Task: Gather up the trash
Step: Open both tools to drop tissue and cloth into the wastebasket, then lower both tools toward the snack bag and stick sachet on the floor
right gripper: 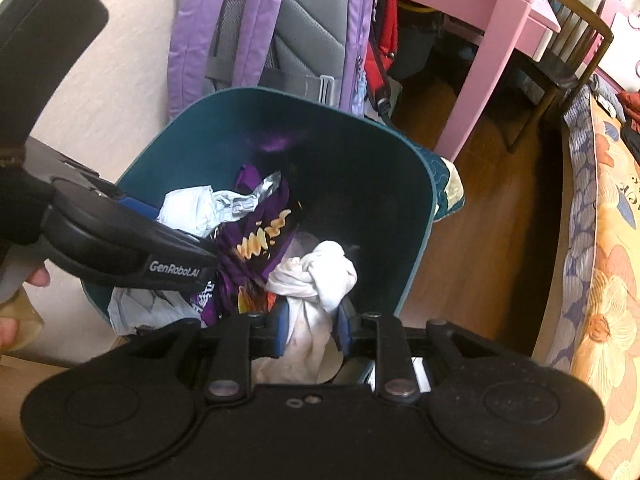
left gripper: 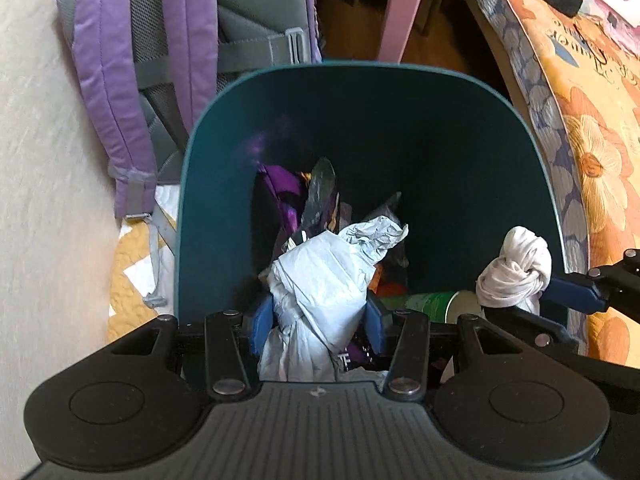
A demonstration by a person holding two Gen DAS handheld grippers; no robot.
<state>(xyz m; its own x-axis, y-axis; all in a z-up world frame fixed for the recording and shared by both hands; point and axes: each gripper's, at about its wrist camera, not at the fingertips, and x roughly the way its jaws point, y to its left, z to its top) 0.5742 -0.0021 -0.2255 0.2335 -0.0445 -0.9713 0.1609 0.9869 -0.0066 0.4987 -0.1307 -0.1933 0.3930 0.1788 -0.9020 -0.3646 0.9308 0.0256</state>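
Note:
A teal trash bin (left gripper: 224, 128) stands on the floor, also in the right wrist view (right gripper: 416, 184). It holds purple wrappers (left gripper: 280, 188), a green can (left gripper: 428, 300) and other scraps. My left gripper (left gripper: 318, 320) is shut on a crumpled pale grey plastic bag (left gripper: 320, 272) over the bin's opening; it shows in the right wrist view (right gripper: 192, 208) too. My right gripper (right gripper: 312, 328) is shut on a knotted white cloth wad (right gripper: 316, 276) over the bin's near right side, also seen in the left wrist view (left gripper: 516, 272).
A purple and grey backpack (left gripper: 160, 40) leans on the wall behind the bin. A pink table leg (right gripper: 476, 80) and a wooden chair (right gripper: 568, 60) stand beyond. A flowered bedspread (left gripper: 592, 140) lies at the right. Wood floor (right gripper: 480, 260) is between the bin and the bed.

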